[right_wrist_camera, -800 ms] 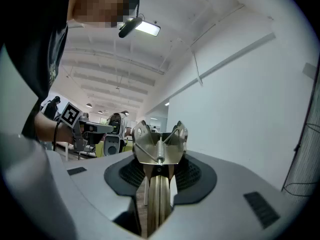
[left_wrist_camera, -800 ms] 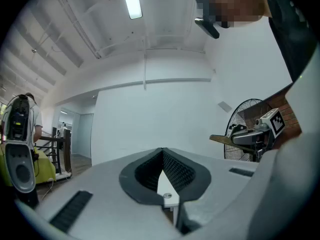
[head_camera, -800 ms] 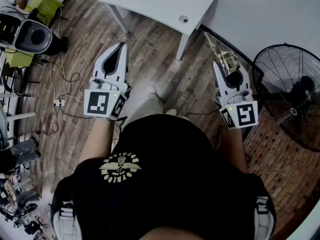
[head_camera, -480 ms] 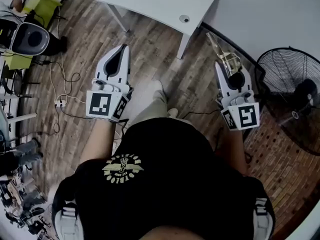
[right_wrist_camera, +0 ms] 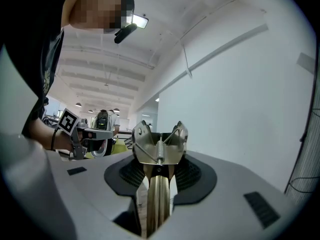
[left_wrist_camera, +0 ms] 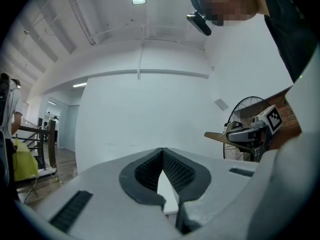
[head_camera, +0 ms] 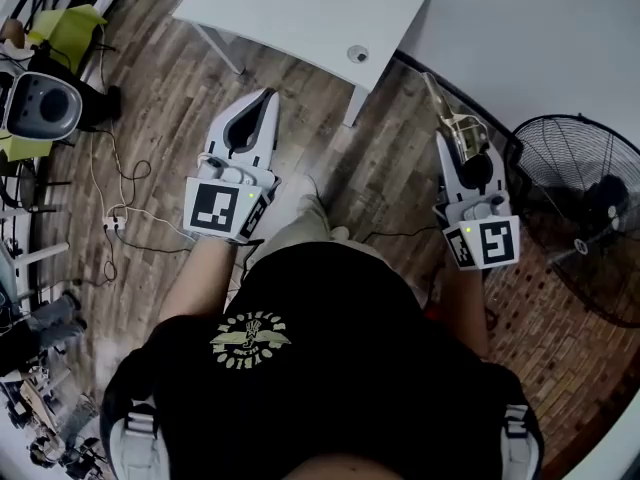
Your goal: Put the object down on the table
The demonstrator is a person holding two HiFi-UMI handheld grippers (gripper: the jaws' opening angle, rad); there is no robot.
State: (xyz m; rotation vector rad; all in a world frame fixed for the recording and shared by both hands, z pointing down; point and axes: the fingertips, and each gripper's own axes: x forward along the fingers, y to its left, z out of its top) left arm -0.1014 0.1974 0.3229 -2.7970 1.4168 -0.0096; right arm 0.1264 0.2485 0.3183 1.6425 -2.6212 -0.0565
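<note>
A brass-coloured metal spring clip (head_camera: 452, 118) sticks forward out of my right gripper (head_camera: 458, 140), which is shut on its handles. In the right gripper view the clip (right_wrist_camera: 159, 146) stands upright between the dark pads, its spring and two lugs on top, with my right gripper (right_wrist_camera: 159, 181) closed round it. My left gripper (head_camera: 263, 98) is held level to the left, shut with nothing in it; its pads (left_wrist_camera: 175, 170) meet at the tips. The white table (head_camera: 300, 13) lies just ahead of both grippers. The left gripper view shows the clip (left_wrist_camera: 216, 135) held out beside a fan.
A black floor fan (head_camera: 585, 208) stands close to the right of my right gripper. White wall runs behind the table. Cables (head_camera: 115, 183) and a power strip trail over the wood floor at left, beside a grey round appliance (head_camera: 40, 103). The person's leg and shoe (head_camera: 300, 203) are below.
Both grippers have moved forward toward the white table, the left one more. The clip stays gripped in the right gripper.
</note>
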